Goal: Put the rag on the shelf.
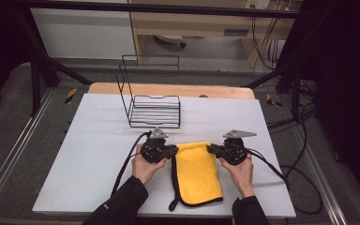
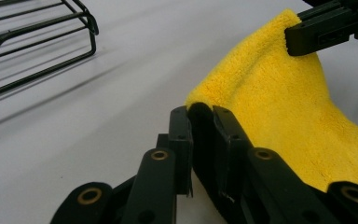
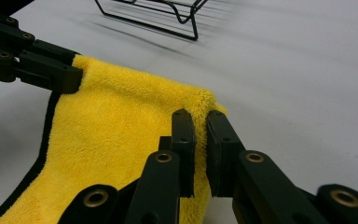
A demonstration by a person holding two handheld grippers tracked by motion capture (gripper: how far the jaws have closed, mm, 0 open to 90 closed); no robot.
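A yellow towel [image 1: 196, 171] with a black hem lies folded at the table's front middle, its far edge lifted off the white mat. My left gripper [image 1: 175, 150] is shut on the towel's far left corner [image 2: 203, 95]. My right gripper [image 1: 210, 149] is shut on the far right corner [image 3: 205, 100]. In the left gripper view the right gripper's jaws pinch the other corner at the top right. In the right gripper view the towel [image 3: 116, 140] hangs between both grips, with the left gripper's jaws at the upper left.
A black wire rack [image 1: 152, 105] stands on the white mat [image 1: 98, 154] just behind the towel, seen also as the wire rack [image 2: 37, 42] and the wire rack [image 3: 154, 14]. Cables trail from both grippers. A black frame surrounds the table.
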